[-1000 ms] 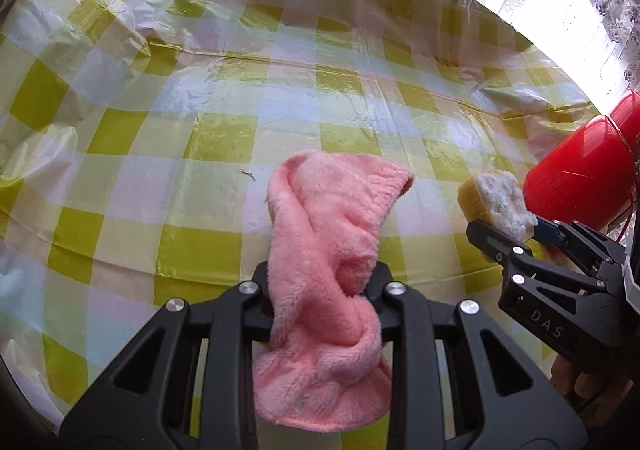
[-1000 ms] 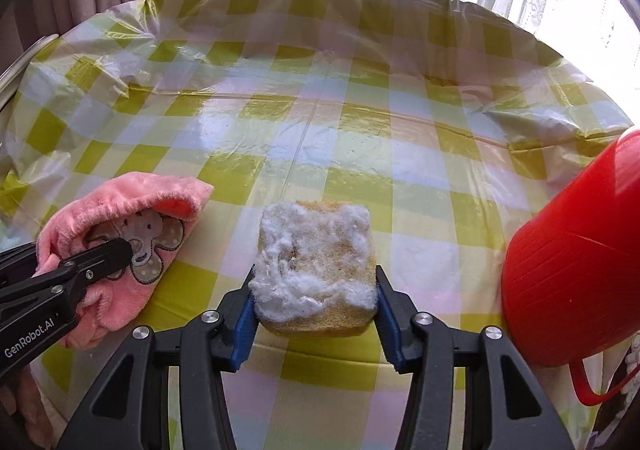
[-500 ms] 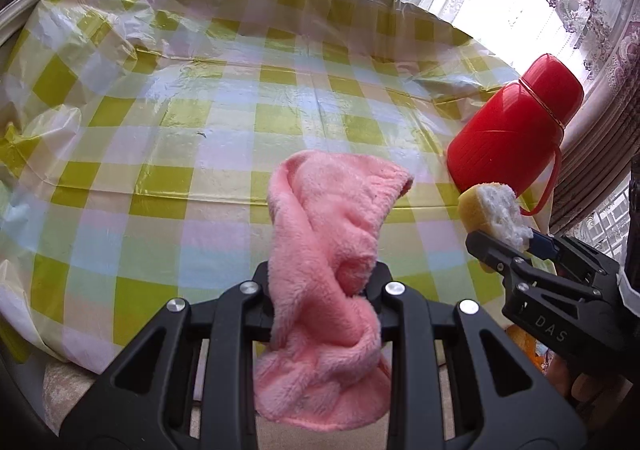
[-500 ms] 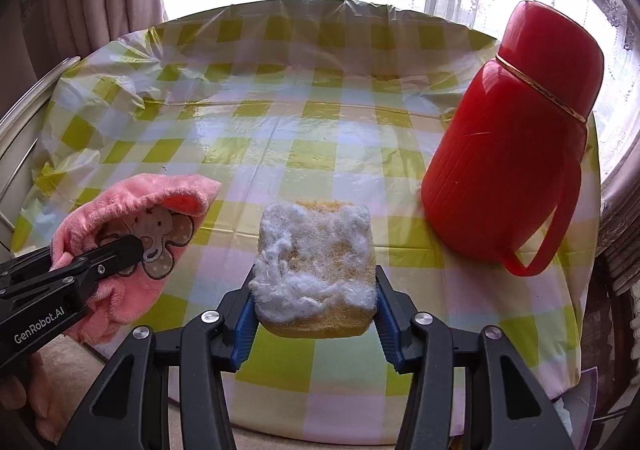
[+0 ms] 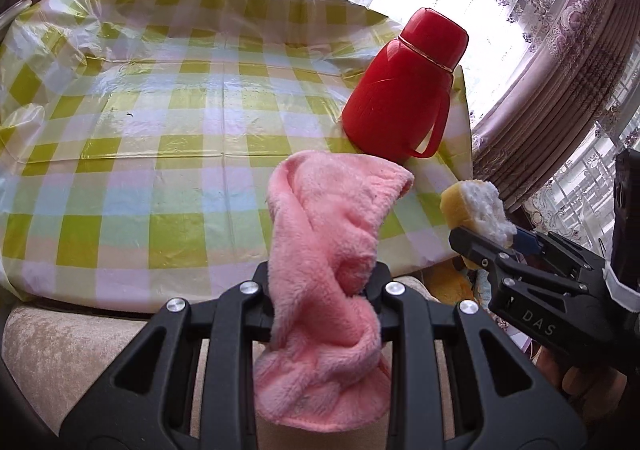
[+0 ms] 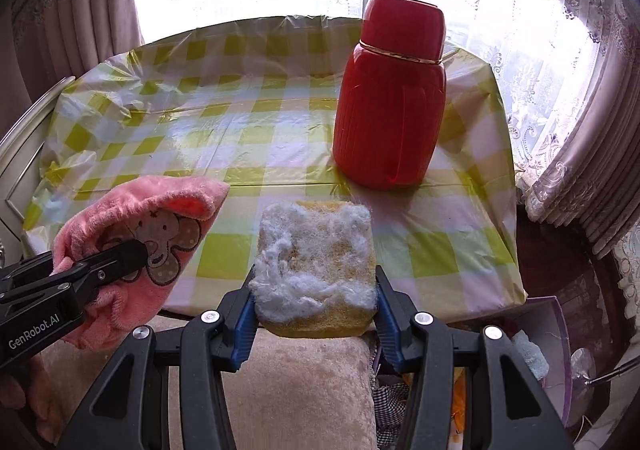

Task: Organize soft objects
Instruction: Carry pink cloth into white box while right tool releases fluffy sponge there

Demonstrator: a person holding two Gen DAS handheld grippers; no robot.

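Note:
My left gripper is shut on a pink fleece towel that stands up twisted between the jaws; in the right wrist view the towel shows a cartoon patch, at the left. My right gripper is shut on a yellow sponge with a frayed white top; it also shows in the left wrist view, at the right. Both grippers hang in the air in front of the table's near edge, over a beige cushion.
A table with a yellow checked plastic cloth lies ahead. A red thermos jug stands near its right side; it also shows in the left wrist view. Curtains hang right. A clear bin with soft items sits low right.
Both grippers have pulled back and up from the table with the towel and sponge still held. The table's near edge, the whole jug and the cushion have come into view.

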